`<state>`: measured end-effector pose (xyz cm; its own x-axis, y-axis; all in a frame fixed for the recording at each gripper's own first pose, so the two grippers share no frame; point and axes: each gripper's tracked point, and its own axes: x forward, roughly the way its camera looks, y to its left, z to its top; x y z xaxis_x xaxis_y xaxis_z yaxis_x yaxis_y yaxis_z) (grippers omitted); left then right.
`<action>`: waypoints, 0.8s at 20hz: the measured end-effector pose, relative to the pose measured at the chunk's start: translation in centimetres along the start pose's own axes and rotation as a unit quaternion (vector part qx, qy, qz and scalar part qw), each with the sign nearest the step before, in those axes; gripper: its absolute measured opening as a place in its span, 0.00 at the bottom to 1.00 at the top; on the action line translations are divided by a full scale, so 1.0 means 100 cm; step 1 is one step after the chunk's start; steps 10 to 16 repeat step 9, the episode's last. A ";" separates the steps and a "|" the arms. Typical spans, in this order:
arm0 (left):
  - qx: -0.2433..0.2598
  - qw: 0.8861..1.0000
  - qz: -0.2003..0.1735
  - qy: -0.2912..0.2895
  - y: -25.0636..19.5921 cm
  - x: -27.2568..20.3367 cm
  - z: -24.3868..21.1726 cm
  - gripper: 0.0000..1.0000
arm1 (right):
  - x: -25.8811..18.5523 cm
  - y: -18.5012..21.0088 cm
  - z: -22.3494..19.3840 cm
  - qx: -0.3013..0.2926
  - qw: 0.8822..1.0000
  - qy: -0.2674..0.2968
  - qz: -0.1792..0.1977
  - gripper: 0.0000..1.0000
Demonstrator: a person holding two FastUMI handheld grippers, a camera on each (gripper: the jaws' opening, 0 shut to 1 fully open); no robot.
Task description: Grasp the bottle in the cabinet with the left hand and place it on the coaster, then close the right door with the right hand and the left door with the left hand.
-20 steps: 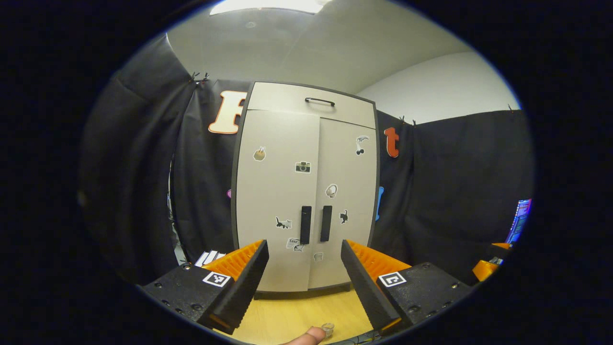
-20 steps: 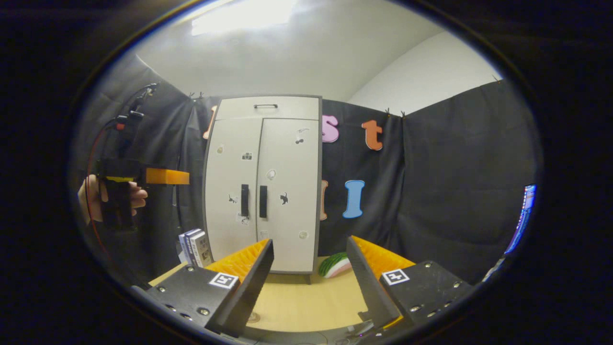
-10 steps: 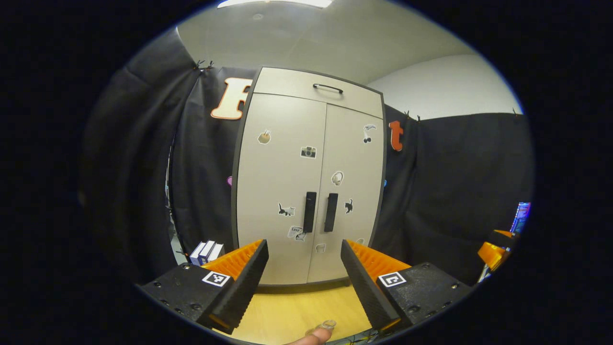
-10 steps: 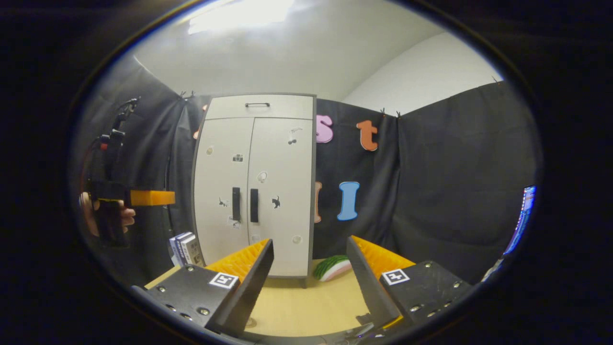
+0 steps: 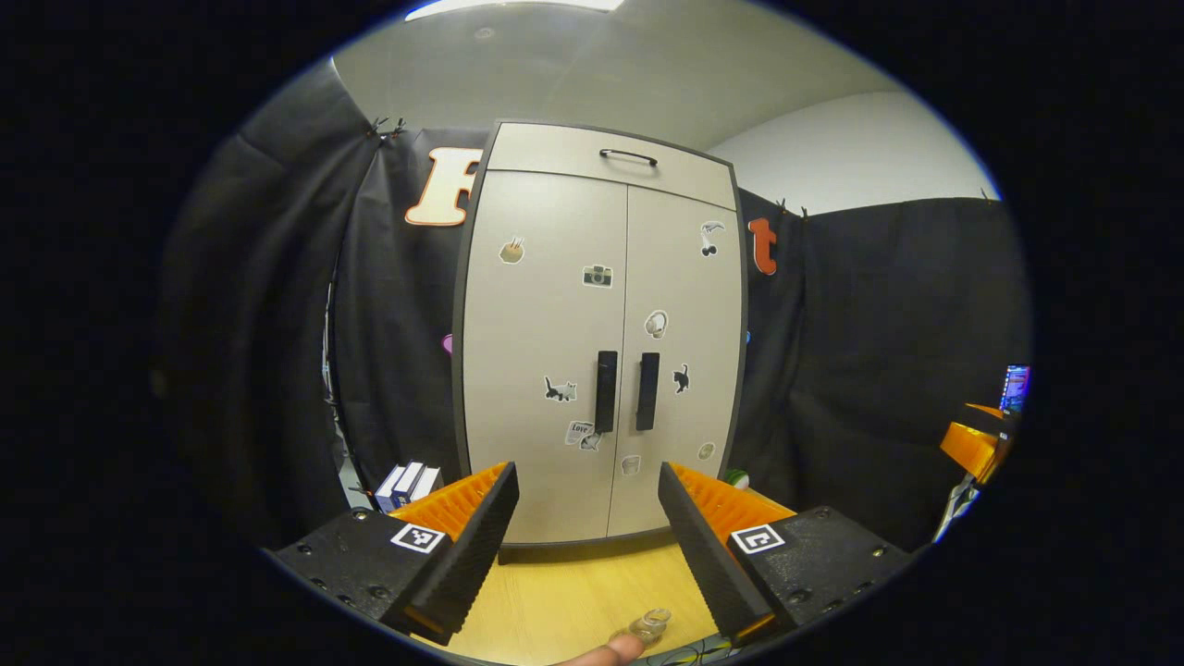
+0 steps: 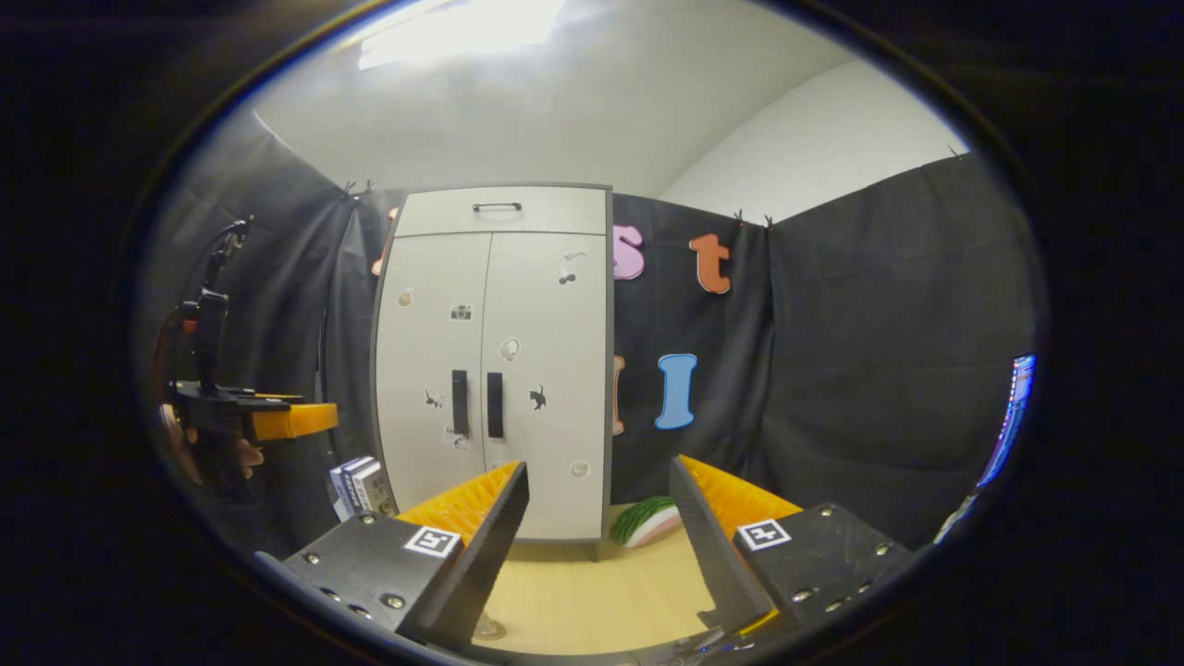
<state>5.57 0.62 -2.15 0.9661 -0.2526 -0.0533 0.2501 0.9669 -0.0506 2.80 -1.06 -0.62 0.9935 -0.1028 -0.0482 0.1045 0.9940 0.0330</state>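
The beige cabinet [image 5: 592, 342] stands straight ahead on the wooden table [image 5: 564, 601], both doors shut, with two black handles [image 5: 626, 390] side by side at the middle seam. The bottle is hidden behind the doors. A small clear round piece [image 5: 652, 625], perhaps the coaster, lies on the table near the front edge, also seen as the round piece [image 6: 488, 630]. My left gripper [image 5: 585, 474] is open and empty, some way in front of the doors. My right gripper [image 6: 599, 467] is open and empty too, facing the cabinet [image 6: 495, 361] from farther right. A hand holds the left gripper [image 6: 282, 421] at the left.
Small blue-and-white boxes [image 5: 404, 483] stand left of the cabinet. A watermelon-slice toy [image 6: 647, 520] lies by its right foot. A lit screen [image 6: 1013, 407] glows at the far right. A person's fingertip [image 5: 601, 653] shows at the table's front edge.
The left gripper has dropped lower and come closer to the cabinet, which now looks bigger and higher. The right gripper has shifted slightly. Both doors stay shut.
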 end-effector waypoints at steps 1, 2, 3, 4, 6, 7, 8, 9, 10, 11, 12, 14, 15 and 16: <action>0.004 1.000 -0.001 -0.002 0.000 0.000 0.001 0.96 | 0.002 0.002 0.002 0.000 1.000 -0.001 0.001 0.89; 0.007 1.000 -0.003 -0.008 -0.001 0.000 0.004 0.97 | 0.003 0.006 0.002 0.002 1.000 -0.002 0.004 0.89; 0.011 1.000 -0.006 -0.013 -0.001 0.000 0.007 0.97 | 0.005 0.009 0.004 0.004 1.000 -0.004 0.007 0.89; 0.017 1.000 -0.007 -0.018 -0.001 -0.001 0.009 0.96 | 0.006 0.010 0.004 0.006 1.000 -0.005 0.009 0.93; 0.027 0.999 -0.008 -0.029 -0.002 0.000 0.013 0.96 | 0.009 0.012 0.001 0.005 1.000 -0.001 0.010 0.93; 0.030 0.999 -0.010 -0.035 -0.004 -0.001 0.016 0.96 | 0.011 0.013 0.001 0.004 1.000 0.000 0.010 0.89; 0.032 0.999 -0.011 -0.037 -0.006 0.000 0.018 0.97 | 0.012 0.013 -0.001 0.002 1.000 0.001 0.011 0.89; 0.032 0.999 -0.012 -0.039 -0.007 0.000 0.017 0.96 | 0.014 0.013 -0.001 0.002 1.000 0.003 0.010 0.89; 0.032 0.999 -0.012 -0.039 -0.007 0.000 0.017 0.96 | 0.014 0.013 -0.001 0.002 1.000 0.003 0.010 0.89; 0.032 0.999 -0.012 -0.039 -0.007 0.000 0.017 0.96 | 0.014 0.013 -0.001 0.002 1.000 0.003 0.010 0.89; 0.032 0.999 -0.012 -0.039 -0.007 0.000 0.017 0.96 | 0.014 0.013 -0.001 0.002 1.000 0.003 0.010 0.89; 0.032 0.999 -0.012 -0.039 -0.007 0.000 0.017 0.96 | 0.014 0.013 -0.001 0.002 1.000 0.003 0.010 0.89; 0.032 0.999 -0.012 -0.039 -0.007 0.000 0.017 0.96 | 0.014 0.013 -0.001 0.002 1.000 0.003 0.010 0.89; 0.032 0.999 -0.012 -0.039 -0.007 0.000 0.017 0.96 | 0.014 0.013 -0.001 0.002 1.000 0.003 0.010 0.89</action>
